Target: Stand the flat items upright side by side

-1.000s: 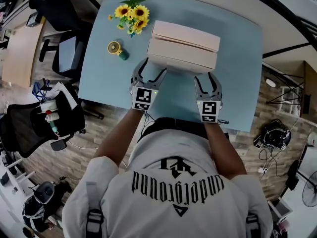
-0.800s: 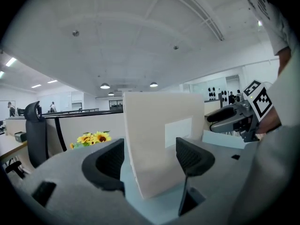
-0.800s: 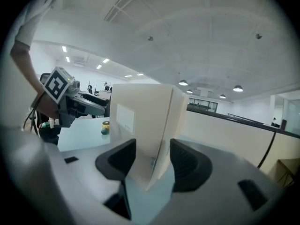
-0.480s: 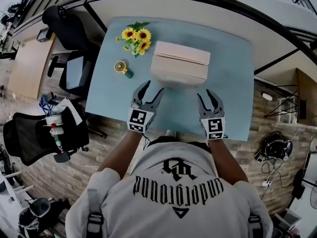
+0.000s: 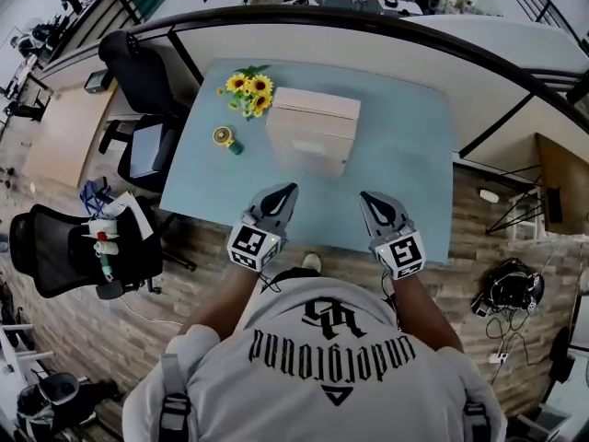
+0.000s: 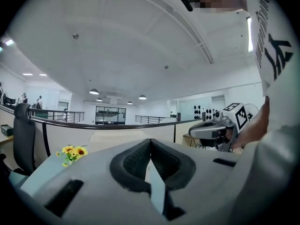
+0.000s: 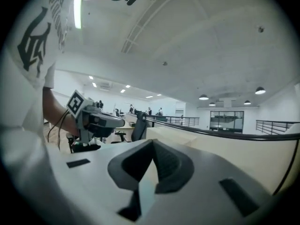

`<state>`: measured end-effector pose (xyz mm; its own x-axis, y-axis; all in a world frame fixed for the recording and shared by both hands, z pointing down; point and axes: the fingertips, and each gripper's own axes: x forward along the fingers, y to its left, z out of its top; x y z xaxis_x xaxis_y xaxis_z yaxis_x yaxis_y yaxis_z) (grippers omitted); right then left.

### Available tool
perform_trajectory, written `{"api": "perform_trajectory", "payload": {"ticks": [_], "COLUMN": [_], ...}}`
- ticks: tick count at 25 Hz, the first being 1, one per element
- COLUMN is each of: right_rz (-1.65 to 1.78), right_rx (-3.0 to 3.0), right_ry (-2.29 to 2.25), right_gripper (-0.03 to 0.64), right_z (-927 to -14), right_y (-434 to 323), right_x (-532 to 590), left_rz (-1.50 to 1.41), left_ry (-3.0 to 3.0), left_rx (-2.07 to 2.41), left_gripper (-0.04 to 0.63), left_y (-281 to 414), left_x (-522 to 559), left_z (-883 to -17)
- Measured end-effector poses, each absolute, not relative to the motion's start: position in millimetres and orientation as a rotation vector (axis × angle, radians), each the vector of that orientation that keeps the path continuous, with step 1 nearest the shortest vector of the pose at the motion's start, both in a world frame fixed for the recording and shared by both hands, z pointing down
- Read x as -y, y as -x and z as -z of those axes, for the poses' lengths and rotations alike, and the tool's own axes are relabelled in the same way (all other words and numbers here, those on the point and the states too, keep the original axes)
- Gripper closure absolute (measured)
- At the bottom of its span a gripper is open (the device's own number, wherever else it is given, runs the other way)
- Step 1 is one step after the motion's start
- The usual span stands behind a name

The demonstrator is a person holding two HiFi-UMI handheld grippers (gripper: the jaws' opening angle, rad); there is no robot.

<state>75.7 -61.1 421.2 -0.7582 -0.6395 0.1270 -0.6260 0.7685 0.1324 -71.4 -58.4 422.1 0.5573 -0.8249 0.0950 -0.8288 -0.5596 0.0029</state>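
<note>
The flat boxes (image 5: 313, 134) sit on the table (image 5: 405, 155), touching side by side, near the sunflowers (image 5: 247, 88); they look stiff, light and smooth-sided, best pinched across the top edges; left gripper (image 5: 287, 191) and right gripper (image 5: 365, 196) hover nearby, jaws together, empty.

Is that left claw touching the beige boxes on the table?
Apart. In the head view, bare blue table shows between the shut left gripper and the beige boxes.
</note>
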Motion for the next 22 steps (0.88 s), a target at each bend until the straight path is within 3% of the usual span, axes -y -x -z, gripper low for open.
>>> {"api": "perform_trajectory", "payload": {"ticks": [13, 22], "right_rz": [0.181, 0.187], "right_rx": [2.820, 2.887], "right_ry": [-0.838, -0.859], "right_gripper": [0.612, 0.612], "right_z": [-407.1, -389.8], "right_y": [-158.6, -189.4], "right_x": [-121.1, -199.9], "left_rz": [-0.195, -0.180], "left_ry": [-2.772, -2.751], "left_rx": [1.465, 1.510], "left_gripper": [0.595, 0.595], "left_y": [-37.7, -49.4], "left_x": [-113.6, -206.2], "left_z": [-418.6, -392.6]}}
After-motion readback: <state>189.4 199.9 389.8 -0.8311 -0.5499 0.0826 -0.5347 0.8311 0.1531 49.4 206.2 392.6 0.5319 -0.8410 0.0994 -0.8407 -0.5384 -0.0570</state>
